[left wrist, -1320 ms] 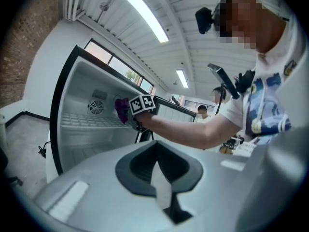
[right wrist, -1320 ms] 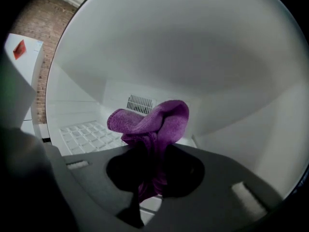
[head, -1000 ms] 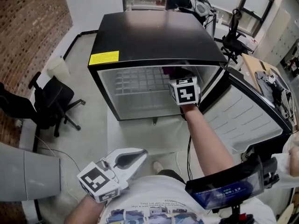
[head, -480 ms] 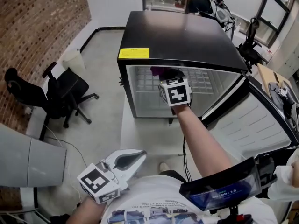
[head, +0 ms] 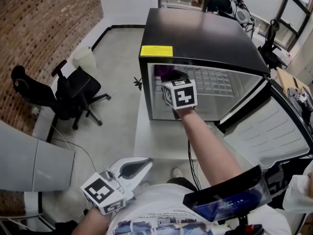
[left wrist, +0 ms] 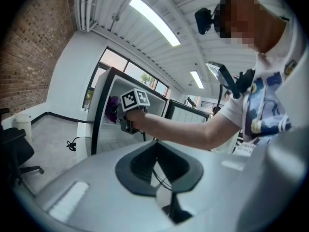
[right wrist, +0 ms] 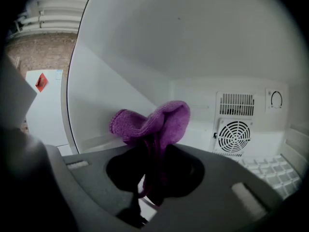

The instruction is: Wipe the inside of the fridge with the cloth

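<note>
The black fridge (head: 205, 33) stands open, its white inside lit. My right gripper (head: 172, 80) reaches into the fridge's left side, shut on a bunched purple cloth (head: 166, 72). In the right gripper view the cloth (right wrist: 157, 120) sticks up from between the jaws of that gripper (right wrist: 150, 178), close to the white left wall (right wrist: 106, 105), with the fan grille (right wrist: 234, 135) on the back wall. My left gripper (head: 142, 164) hangs low by the person's body, shut with nothing in it. The left gripper view shows its jaws (left wrist: 158, 163) together and, far off, the cloth (left wrist: 113, 108).
The fridge door (head: 264, 126) swings open to the right. A wire shelf (head: 215, 82) lies inside. A black office chair (head: 73, 94) and a white bin (head: 84, 58) stand to the left by the brick wall. A person (head: 215, 1) is behind the fridge.
My right gripper has carried the cloth from the right part of the fridge opening across to its left side. The head view has swung along with it. The left gripper has stayed put.
</note>
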